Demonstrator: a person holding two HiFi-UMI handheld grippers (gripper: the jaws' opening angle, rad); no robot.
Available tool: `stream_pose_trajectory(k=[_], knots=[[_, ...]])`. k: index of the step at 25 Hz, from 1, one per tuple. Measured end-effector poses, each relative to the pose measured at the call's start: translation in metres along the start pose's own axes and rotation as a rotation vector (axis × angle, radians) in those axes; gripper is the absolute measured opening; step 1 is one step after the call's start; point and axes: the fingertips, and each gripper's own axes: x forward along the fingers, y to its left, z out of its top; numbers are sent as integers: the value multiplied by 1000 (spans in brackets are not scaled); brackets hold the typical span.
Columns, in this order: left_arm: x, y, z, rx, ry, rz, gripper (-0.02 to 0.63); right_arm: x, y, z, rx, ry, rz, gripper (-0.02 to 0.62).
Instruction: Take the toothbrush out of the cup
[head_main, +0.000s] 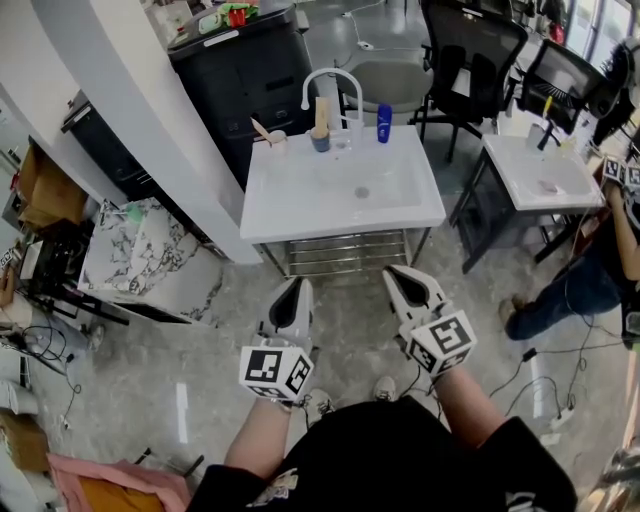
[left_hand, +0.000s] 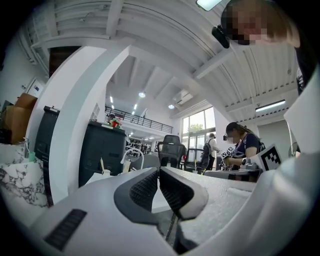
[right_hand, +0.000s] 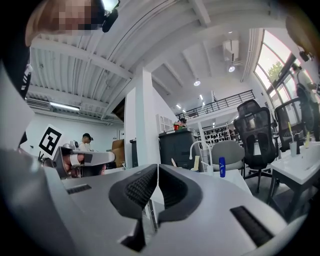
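Observation:
A small white cup (head_main: 272, 141) stands at the back left of the white sink counter (head_main: 300, 200), with a light toothbrush (head_main: 259, 127) leaning out of it. The same cup (left_hand: 106, 173) shows far off in the left gripper view, and its toothbrush (right_hand: 173, 162) in the right gripper view. My left gripper (head_main: 295, 285) and right gripper (head_main: 396, 272) hover level over the floor in front of the counter, well short of the cup. Both are shut with nothing between their pads.
By the white faucet (head_main: 330, 80) stand a beige item in a blue holder (head_main: 320, 128), a clear glass (head_main: 343, 142) and a blue bottle (head_main: 384, 122). A black cabinet (head_main: 235, 60), a white pillar (head_main: 130, 110), office chairs (head_main: 470, 50) and a second table (head_main: 540, 170) with a person (head_main: 600, 260) surround the counter.

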Motion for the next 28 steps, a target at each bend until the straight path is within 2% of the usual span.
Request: stream_pose_trajectory(k=[4, 8, 10, 11, 13, 21, 28], knots=[[8, -10, 0, 3, -6, 14, 6, -3, -12, 2, 2, -11, 25, 31], [17, -20, -4, 11, -10, 32, 13, -4, -25, 6, -4, -19, 55, 83], [24, -25, -6, 18, -8, 35, 151, -2, -32, 7, -6, -24, 65, 126], [27, -27, -7, 23, -8, 38, 191, -2, -35, 7, -7, -26, 70, 148], [32, -31, -9, 32, -8, 46, 221, -1, -41, 5, -6, -27, 80, 174], [57, -35, -12, 43, -11, 62, 227, 4, -69, 5, -13, -30, 89, 189], [82, -8, -10, 37, -23, 62, 227, 31, -83, 1, -15, -18, 73, 187]])
